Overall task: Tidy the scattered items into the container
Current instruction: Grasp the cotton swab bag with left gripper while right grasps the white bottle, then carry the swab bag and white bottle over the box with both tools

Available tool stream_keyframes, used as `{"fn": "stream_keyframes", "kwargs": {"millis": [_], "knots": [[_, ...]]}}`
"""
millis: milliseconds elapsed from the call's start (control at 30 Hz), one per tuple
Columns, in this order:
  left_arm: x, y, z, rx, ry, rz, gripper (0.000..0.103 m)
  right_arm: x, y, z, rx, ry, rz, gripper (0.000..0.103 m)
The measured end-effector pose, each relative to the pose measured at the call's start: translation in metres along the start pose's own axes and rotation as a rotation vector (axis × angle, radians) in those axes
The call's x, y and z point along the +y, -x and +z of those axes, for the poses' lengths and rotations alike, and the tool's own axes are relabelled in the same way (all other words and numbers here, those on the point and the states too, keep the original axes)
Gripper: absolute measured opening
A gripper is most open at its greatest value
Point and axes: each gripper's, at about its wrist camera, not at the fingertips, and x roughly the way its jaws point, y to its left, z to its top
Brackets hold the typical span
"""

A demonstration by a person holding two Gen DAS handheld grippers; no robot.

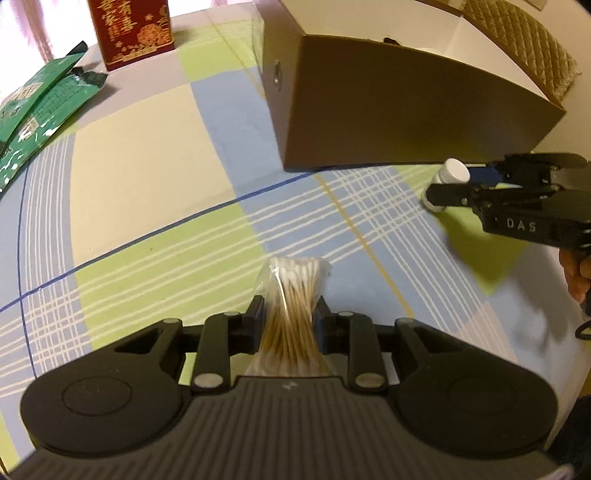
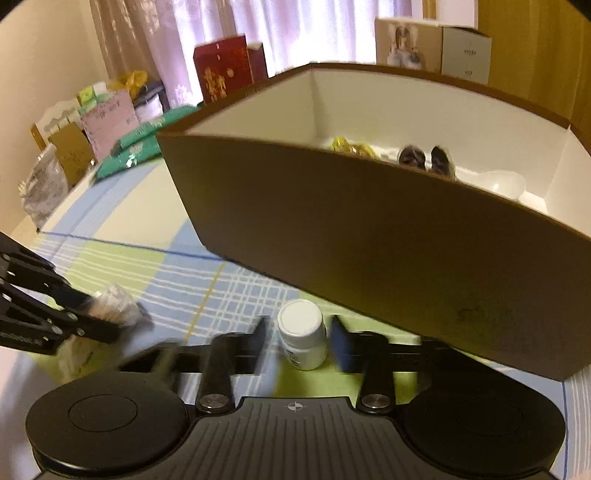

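Observation:
My left gripper [image 1: 289, 314] is shut on a clear bag of cotton swabs [image 1: 291, 295] and holds it over the checked tablecloth. It also shows at the left of the right wrist view [image 2: 99, 317]. My right gripper [image 2: 299, 332] has a small white pill bottle [image 2: 301, 338] between its fingers, with small gaps on both sides. The bottle [image 1: 448, 177] and right gripper [image 1: 447, 182] show at the right of the left wrist view. The brown cardboard box [image 2: 369, 236] with white inside stands just behind the bottle and holds several small items.
Green packets [image 1: 40, 107] lie at the far left of the table. A red box [image 1: 133, 29] stands at the back. More boxes and bags [image 2: 74, 140] crowd the far table edge. A quilted cushion [image 1: 528, 48] lies behind the box.

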Motion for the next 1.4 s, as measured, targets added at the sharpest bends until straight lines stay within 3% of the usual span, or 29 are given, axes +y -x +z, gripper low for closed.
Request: {"fn": "stream_keyframes", "kwargs": {"millis": [67,433,633,833,1100,1400], "knots": [[0.001,-0.001,0.000,-0.003,0.007,0.004,0.023,-0.001,-0.001,-0.001,0.000,0.005,-0.003,0.030],[-0.020,0.001,-0.001,0.004,-0.042,-0.022,0.023,-0.003,0.025,-0.014,0.080,0.010,0.011,0.030],[-0.041,0.011,0.004,-0.016,-0.105,-0.048,0.023,-0.006,0.046,-0.021,0.121,-0.014,0.021,0.030],[-0.066,0.031,0.020,-0.055,-0.217,-0.077,0.023,-0.022,0.076,-0.019,0.134,-0.078,0.097,0.030],[-0.087,0.065,0.067,-0.157,-0.372,-0.093,0.023,-0.042,0.128,0.016,0.044,-0.037,0.126,0.030],[-0.122,0.083,0.130,-0.272,-0.476,-0.108,0.023,-0.075,0.164,0.076,-0.079,0.015,0.016,0.030]]}}
